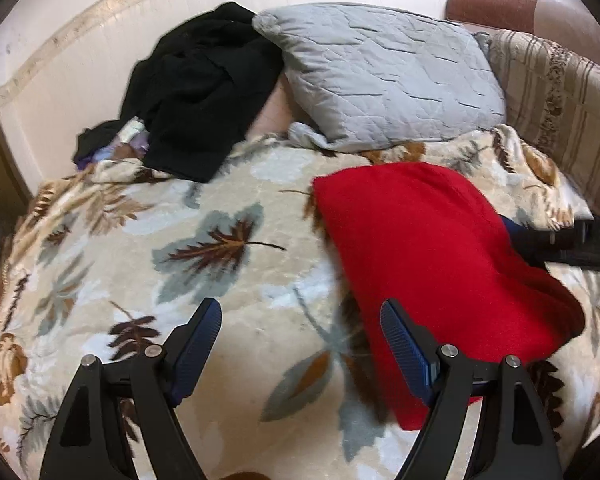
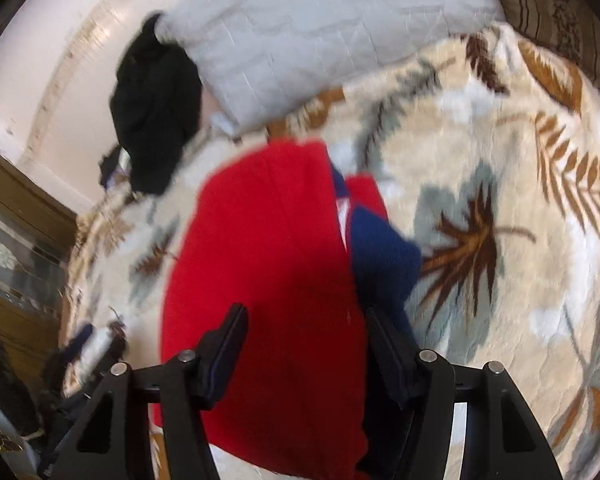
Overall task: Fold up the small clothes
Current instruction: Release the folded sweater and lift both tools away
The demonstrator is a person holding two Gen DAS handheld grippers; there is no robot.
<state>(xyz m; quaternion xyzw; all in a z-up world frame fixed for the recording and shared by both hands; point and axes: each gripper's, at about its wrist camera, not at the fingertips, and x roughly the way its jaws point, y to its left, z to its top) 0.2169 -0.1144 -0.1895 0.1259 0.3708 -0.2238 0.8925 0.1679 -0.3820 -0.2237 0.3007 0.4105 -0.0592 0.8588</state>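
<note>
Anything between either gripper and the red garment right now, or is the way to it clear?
Nothing visible blocks either one. The red garment lies flat on the leaf-print blanket; the left gripper stands open at its near edge, the right gripper open directly over it. The black clothes and grey pillow lie well behind.

Both black grippers, left gripper (image 1: 301, 316) and right gripper (image 2: 306, 320), seemingly have ribbed blue pads, silver screws.

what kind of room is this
Most likely a bedroom: a leaf-patterned fleece blanket covers a bed, a grey quilted pillow leans at its head, and a black garment lies heaped against the wall.
</note>
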